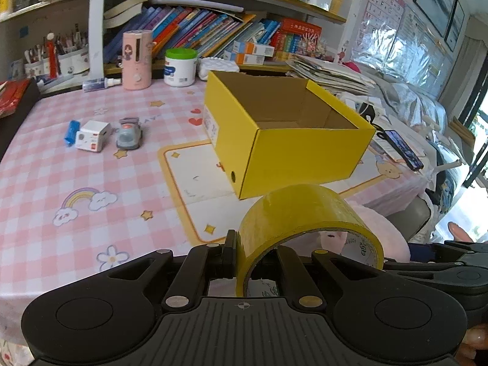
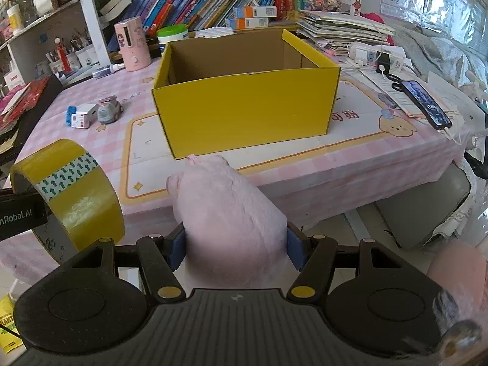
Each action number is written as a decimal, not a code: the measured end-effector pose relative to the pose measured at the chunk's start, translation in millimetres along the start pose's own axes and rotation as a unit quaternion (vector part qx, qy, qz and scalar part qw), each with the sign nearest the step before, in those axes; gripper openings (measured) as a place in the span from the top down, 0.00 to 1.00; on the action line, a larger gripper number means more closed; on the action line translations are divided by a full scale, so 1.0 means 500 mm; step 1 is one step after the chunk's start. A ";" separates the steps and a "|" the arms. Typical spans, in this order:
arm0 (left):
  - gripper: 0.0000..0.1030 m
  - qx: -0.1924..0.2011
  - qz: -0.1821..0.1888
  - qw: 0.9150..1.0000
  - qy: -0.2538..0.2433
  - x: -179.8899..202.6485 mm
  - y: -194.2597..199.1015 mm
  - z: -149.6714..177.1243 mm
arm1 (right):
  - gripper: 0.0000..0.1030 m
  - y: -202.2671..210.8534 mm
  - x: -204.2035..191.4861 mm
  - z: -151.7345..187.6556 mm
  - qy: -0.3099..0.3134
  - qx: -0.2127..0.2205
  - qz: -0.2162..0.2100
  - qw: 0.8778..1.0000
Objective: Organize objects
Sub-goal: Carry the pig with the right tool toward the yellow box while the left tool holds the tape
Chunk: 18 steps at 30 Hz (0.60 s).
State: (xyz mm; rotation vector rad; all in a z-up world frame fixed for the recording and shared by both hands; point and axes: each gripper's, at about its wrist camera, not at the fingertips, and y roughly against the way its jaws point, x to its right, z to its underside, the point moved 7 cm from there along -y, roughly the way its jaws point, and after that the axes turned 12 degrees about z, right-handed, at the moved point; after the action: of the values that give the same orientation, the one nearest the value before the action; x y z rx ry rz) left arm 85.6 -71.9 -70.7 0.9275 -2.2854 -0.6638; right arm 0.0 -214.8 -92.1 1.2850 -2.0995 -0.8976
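We see a table (image 2: 305, 183) under a pink checked cloth printed with rainbows and stars, backed by shelves crowded with leaning picture books (image 1: 195, 27) and pen pots. At the far left of the cloth lie a small blue-and-white toy truck (image 1: 91, 135) and, just beside it, a grey toy car (image 1: 129, 135); behind them stand a pink cylindrical humidifier (image 1: 137, 59) and a white tub with a green lid (image 1: 180, 67). Mid-table sits our open yellow cardboard box (image 2: 244, 103), empty and upright, with a black phone (image 2: 425, 103) to its right near a stack of papers. Our left gripper (image 1: 256, 254) is clamped on the wall of a roll of yellow packing tape (image 1: 305, 216), held on edge in front of the box, its glossy band showing a strip of green arrows in the right wrist view. Our right gripper (image 2: 236, 247) has its blue pads (image 2: 177, 251) pressed into a soft pink plush toy (image 2: 228, 216), hanging at the table's near edge, just before the box
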 end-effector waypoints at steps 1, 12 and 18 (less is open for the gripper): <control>0.95 0.002 0.002 1.000 -0.003 0.004 -0.004 -0.005 | 0.40 -0.003 0.004 -0.003 -0.001 0.000 0.000 1.000; 0.95 0.070 0.008 0.997 -0.041 0.052 -0.033 -0.134 | 0.40 0.017 0.078 -0.129 -0.051 0.111 0.019 0.992; 0.95 0.106 -0.001 0.993 -0.049 0.060 -0.075 -0.223 | 0.40 0.000 0.123 -0.230 -0.057 0.154 0.023 0.986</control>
State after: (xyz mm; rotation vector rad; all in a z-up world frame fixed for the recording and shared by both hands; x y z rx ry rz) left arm 159.3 -143.1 -5.5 1.0136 -2.4794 -0.4818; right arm 56.2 -301.4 -12.2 1.3540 -2.4213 -0.6589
